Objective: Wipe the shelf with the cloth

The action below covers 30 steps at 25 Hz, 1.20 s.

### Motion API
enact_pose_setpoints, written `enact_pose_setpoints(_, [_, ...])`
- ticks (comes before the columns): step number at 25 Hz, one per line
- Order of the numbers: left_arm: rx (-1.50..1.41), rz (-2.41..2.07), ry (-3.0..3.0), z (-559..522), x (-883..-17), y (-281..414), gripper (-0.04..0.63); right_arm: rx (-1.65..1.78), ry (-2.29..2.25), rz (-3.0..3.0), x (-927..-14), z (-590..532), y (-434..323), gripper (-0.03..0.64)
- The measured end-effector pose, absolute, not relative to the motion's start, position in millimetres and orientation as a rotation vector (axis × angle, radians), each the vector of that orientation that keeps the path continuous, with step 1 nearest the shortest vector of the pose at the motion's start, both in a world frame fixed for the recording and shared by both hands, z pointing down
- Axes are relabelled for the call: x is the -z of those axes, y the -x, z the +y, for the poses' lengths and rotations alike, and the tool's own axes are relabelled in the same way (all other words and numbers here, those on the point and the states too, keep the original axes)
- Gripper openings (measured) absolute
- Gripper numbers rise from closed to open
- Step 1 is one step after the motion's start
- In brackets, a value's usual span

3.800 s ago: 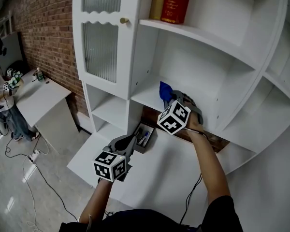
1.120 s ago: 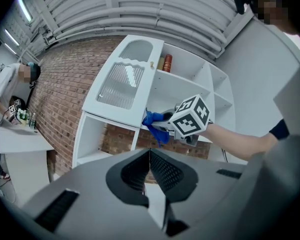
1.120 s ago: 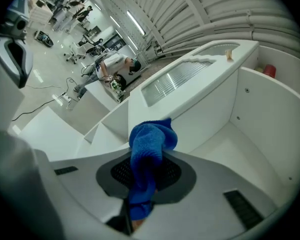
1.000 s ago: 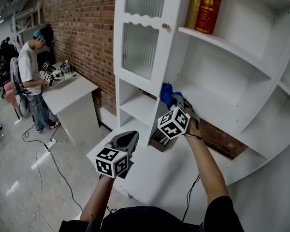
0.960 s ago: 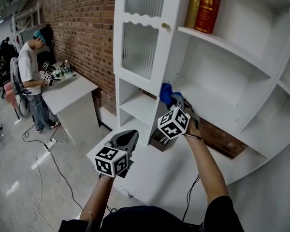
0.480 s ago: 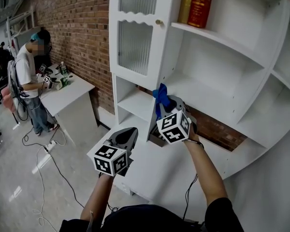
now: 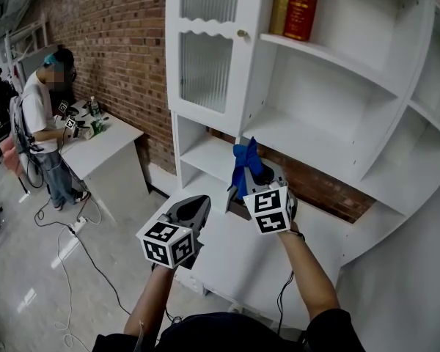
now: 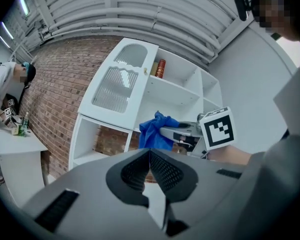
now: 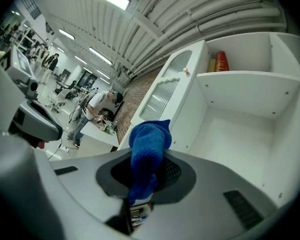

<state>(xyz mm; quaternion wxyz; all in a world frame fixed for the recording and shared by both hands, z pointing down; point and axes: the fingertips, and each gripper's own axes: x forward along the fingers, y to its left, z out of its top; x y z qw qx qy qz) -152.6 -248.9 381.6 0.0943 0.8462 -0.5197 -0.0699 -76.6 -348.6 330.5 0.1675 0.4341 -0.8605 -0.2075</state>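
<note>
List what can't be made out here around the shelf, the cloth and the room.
Titles on the books: head view, too small, and the top edge cuts the spines.
Things on the far desk: head view, too small.
Lower end of the cloth: right gripper view, buried inside the right gripper.
Dust on the shelf: plain white in every view, nothing shows.

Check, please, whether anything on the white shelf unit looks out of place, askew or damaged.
Nothing stands out. The two books stand upright on the upper shelf, the cabinet door sits shut and straight, and the shelves look undamaged. The blue cloth is clamped in the right gripper, in front of the unit.
</note>
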Motion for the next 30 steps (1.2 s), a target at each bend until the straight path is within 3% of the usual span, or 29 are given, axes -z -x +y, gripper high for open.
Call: enact_pose_setpoints(30, [0.2,-1.44,-2.546,-222.4,-388.3,128.5,0.017,0.292,-1.275,-2.633,-357.0,-275.5,50.1,0.066])
